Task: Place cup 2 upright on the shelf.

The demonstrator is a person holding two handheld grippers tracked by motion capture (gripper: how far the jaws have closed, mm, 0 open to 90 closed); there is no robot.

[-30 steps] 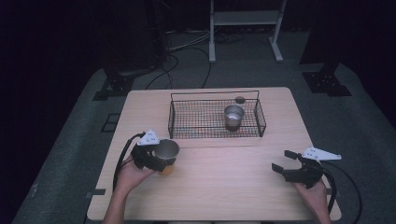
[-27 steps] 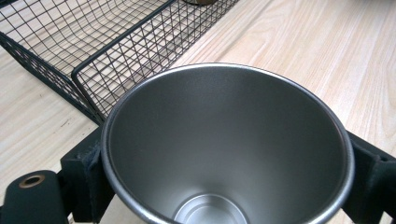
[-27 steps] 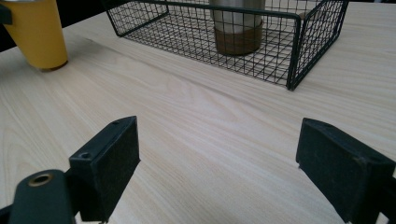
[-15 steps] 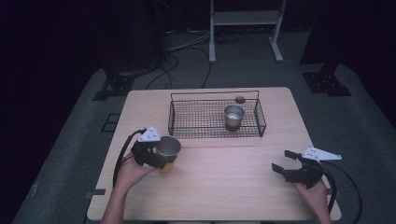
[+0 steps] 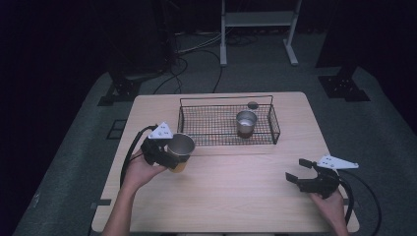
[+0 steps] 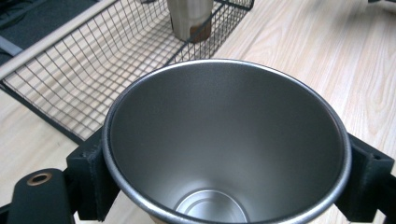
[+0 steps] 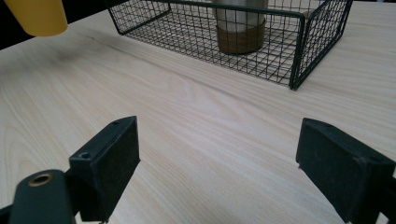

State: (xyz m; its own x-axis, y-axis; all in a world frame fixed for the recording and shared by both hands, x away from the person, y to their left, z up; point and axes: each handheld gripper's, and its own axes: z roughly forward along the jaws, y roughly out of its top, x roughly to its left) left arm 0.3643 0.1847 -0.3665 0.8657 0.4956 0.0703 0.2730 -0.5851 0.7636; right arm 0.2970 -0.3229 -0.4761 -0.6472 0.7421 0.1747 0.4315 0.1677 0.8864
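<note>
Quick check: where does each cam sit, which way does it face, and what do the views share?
High view: above the person's side, looking forward and down on the light wooden table; both forearms, left gripper and right gripper show.
Left gripper view: rides the left gripper, looking into the held steel cup; both black jaws clamp its sides.
Right gripper view: rides the right gripper, low over the table; jaws apart.
Shared: all three show the black wire basket holding a second steel cup.
</note>
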